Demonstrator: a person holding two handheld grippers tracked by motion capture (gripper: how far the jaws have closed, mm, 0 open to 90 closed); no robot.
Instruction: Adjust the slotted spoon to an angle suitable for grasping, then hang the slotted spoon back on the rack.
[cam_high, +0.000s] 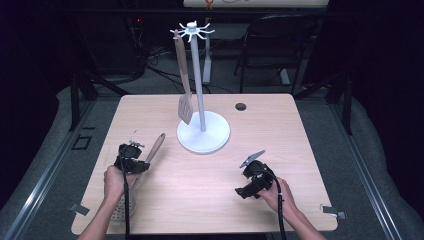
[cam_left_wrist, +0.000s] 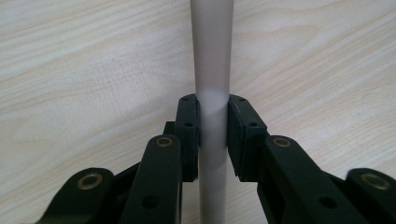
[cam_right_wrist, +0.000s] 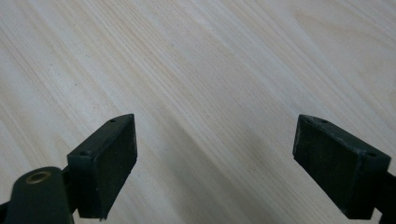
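Left tool (cam_high: 131, 161): closed firmly on the pale round shaft of a long kitchen utensil with a wooden handle tip (cam_high: 145, 165), pads pressing both sides of the shaft (cam_left_wrist: 212, 93) in the left gripper view. The utensil lies on the light wooden table (cam_high: 210, 170) at about 8 o'clock from the white utensil stand with round base, tall pole and hook crown (cam_high: 202, 131). Its wooden end points toward 1 o'clock; its pale head, possibly perforated though the view is poor there, sits near the table's front edge by the person's left hand (cam_high: 116, 182).

Right tool (cam_high: 252, 180): jaws wide apart over bare table, holding nothing, at about 5 o'clock from the stand.

A wooden slotted spatula (cam_high: 184, 85) already hangs from one hook at the crown's 9 o'clock side.

Judgement: the step in hand is lifting the gripped utensil for hanging. To do it well, keep the grip square on the shaft, raise the head clear of the table before swinging, steer clear of the hanging spatula, and pick a free hook. The right tool could steady the stand's base if it rocks.
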